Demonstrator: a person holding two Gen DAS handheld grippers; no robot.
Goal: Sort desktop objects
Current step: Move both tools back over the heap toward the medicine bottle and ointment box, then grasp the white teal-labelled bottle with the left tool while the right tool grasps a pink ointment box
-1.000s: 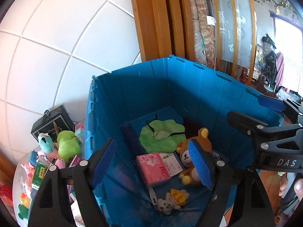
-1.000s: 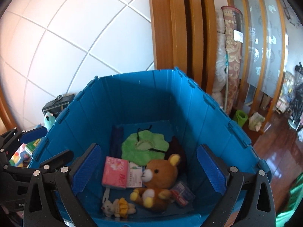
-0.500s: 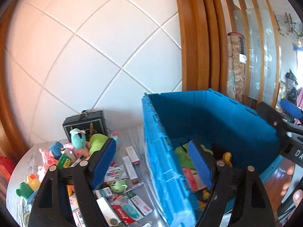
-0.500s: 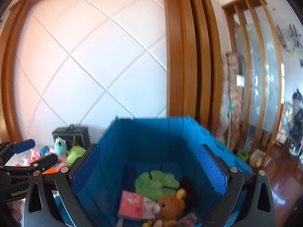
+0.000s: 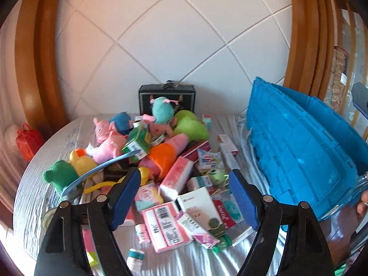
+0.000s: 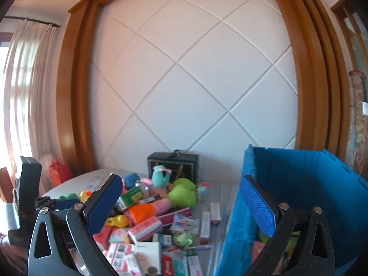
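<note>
A heap of plush toys, cartons and packets [image 5: 147, 151] lies on a round table with a silvery cloth [image 5: 41, 184]. It also shows in the right wrist view [image 6: 147, 211]. A blue plastic crate [image 5: 299, 151] stands at the table's right; in the right wrist view the crate [image 6: 306, 197] holds some items at its bottom. My left gripper [image 5: 184, 197] is open and empty, above the near boxes of the heap. My right gripper [image 6: 181, 207] is open and empty, over the crate's left wall and the heap. The left gripper [image 6: 30, 197] appears at that view's left edge.
A black case [image 5: 167, 99] stands against the white tiled wall behind the heap. A red bag [image 5: 26, 141] sits at the far left. Small bottles [image 5: 135, 256] lie near the table's front edge. Wooden door frames flank the wall.
Both grippers have swung left, away from over the crate's inside, and now face the heap on the table. Both stay open and empty.
</note>
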